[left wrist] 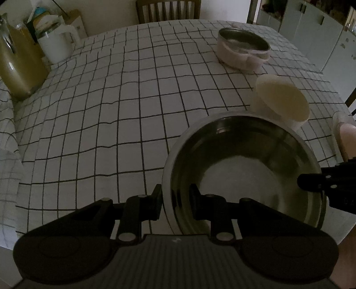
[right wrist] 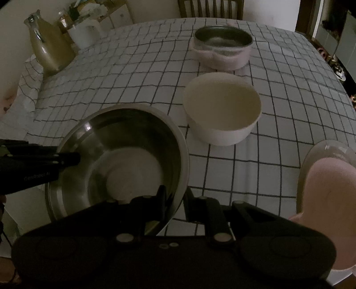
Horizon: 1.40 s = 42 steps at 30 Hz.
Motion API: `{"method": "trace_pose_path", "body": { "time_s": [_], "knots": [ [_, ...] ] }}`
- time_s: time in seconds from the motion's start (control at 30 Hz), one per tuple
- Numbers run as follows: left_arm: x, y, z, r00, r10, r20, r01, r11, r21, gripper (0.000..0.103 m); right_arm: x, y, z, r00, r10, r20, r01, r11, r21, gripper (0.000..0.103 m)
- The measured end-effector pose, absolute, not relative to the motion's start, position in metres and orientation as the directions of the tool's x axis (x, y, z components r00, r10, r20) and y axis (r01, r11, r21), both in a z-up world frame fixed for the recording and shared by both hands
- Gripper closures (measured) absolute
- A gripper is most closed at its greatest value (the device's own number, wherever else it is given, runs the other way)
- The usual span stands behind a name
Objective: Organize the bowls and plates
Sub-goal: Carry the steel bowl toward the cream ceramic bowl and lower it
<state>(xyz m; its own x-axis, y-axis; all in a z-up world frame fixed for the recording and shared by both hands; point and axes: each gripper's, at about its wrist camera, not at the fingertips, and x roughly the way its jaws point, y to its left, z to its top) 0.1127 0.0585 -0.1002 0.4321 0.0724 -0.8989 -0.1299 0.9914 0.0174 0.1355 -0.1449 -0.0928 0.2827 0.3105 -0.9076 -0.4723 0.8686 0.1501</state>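
Both grippers grasp the same steel bowl (left wrist: 244, 175) by opposite sides of its rim, above the near part of the checked tablecloth (left wrist: 115, 106). The left gripper (left wrist: 175, 200) reaches forward along the table with one finger outside the bowl's white outer wall and the other inside against the shiny lining, so its jaws are clenched on the rim's left edge. From the right wrist view the right gripper (right wrist: 174, 202) does the same on the other side: one finger dips inside the bowl, the other sits outside the wall, pinching the rim between them. Each gripper also shows in the other's camera as a dark arm coming in from the side (the left one enters the right view at the bowl's far-left rim).

Just beyond the steel bowl stands a cream bowl (right wrist: 222, 109), upright and apart from it. Farther back sits a pink-walled bowl with a steel lining (right wrist: 222, 46), near the far edge of the table. At the right edge of the right wrist view a clear glass dish (right wrist: 324, 153) holds something pink; its exact form is blurred.

At the far left corner are a yellow-tinted glass pitcher (left wrist: 15, 64) and a white electric kettle (left wrist: 57, 42), side by side. A wooden chair (left wrist: 168, 10) stands behind the table.
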Motion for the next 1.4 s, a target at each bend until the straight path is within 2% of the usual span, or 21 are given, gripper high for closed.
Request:
{"method": "trace_pose_path", "body": {
  "time_s": [0.67, 1.07, 1.17, 1.23, 1.27, 1.4],
  "knots": [
    [0.115, 0.056, -0.118, 0.396, 0.052, -0.917, -0.104, 0.995, 0.012, 0.079, 0.14, -0.149, -0.108, 0.254, 0.298, -0.92, -0.455, 0.876, 0.158, 0.087],
    [0.115, 0.055, -0.113, 0.395, 0.022, -0.918, -0.079, 0.997, -0.01, 0.077, 0.142, -0.155, -0.107, 0.235, 0.315, -0.92, -0.441, 0.877, 0.188, 0.078],
    [0.112, 0.058, -0.105, 0.413, 0.011, -0.911, -0.081, 0.996, -0.025, 0.071, 0.143, -0.16, -0.1, 0.24, 0.327, -0.914, -0.447, 0.873, 0.195, 0.073],
    [0.109, 0.059, -0.097, 0.436, 0.013, -0.9, -0.082, 0.996, -0.026, 0.056, 0.144, -0.162, -0.093, 0.244, 0.343, -0.907, -0.458, 0.865, 0.204, 0.071],
    [0.108, 0.06, -0.094, 0.448, 0.012, -0.894, -0.081, 0.996, -0.027, 0.053, 0.144, -0.163, -0.09, 0.248, 0.349, -0.904, -0.464, 0.862, 0.206, 0.07],
    [0.11, 0.059, -0.077, 0.483, 0.005, -0.876, -0.069, 0.997, -0.033, 0.052, 0.146, -0.167, -0.074, 0.265, 0.374, -0.889, -0.473, 0.854, 0.218, 0.064]
  ]
}}
